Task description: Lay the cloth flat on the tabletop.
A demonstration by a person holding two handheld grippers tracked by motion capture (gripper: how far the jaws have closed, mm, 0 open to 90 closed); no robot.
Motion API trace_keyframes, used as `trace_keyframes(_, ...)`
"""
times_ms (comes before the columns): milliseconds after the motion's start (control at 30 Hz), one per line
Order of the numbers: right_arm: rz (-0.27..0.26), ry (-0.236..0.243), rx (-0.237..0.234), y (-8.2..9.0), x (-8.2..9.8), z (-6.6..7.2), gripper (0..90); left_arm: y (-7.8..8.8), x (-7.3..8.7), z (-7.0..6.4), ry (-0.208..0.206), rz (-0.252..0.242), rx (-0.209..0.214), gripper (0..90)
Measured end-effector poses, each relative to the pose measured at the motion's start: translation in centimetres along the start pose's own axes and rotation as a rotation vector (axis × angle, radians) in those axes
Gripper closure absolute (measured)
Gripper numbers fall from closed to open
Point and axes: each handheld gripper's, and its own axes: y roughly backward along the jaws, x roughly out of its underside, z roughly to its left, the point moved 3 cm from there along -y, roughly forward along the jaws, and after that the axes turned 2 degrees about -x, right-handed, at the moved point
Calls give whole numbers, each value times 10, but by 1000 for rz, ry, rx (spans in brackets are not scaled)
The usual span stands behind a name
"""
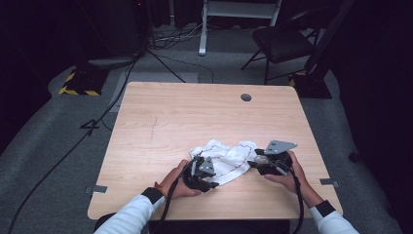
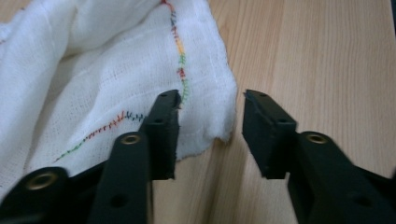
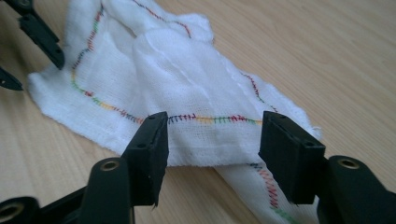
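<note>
Fingers (image 3: 299, 154) apart both sides – cloth (image 3: 187, 84) crumpled, folds hidden.

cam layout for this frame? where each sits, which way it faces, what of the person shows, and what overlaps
High view: above the person's side, facing forward and down on the table; forearms, left gripper, right gripper.
Left gripper view: on the left gripper, facing a corner of the white cloth; own open jaws.
Right gripper view: on the right gripper, facing the cloth's stitched edge; own open jaws.
Shared: cloth and table in all three.
</note>
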Motion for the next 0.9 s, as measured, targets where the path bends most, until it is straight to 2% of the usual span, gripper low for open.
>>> trace_keyframes(100,30,-28,0,-11,-2,-2,419,0,0,1,-25,5,-4,662)
trace_keyframes(133,51,-41,-11,-17,-2,-4,478,0,1,1,-26,3,1,699)
trace_keyframes(167,51,-41,-11,-17,-2,-4,478,1,1,2,-21,5,0,699)
trace_keyframes(300,64,10,-9,-18,0,0,693,1,2,6,-26,-1,-7,785)
trace_keyframes(333,60,27,-9,-16,0,1,772,1,2,6,-29,-3,-11,821)
trace_keyframes(400,53,33,-8,-15,0,1,794,2,2,7,-37,2,-15,835)
trace_keyframes(467,38,39,-2,-12,0,1,796,4,1,8,-48,-14,-18,855)
trace_keyframes(500,7,44,5,-6,-2,1,816,7,1,8,-46,-24,-25,862)
trace_keyframes(633,-43,57,21,4,-8,2,827,25,-3,14,-26,-108,-60,867)
trace_keyframes(833,-106,60,32,21,-16,4,851,47,-4,17,-24,-167,-105,870)
trace_keyframes(900,-114,59,34,23,-17,5,851,55,-4,17,-39,-191,-120,870)
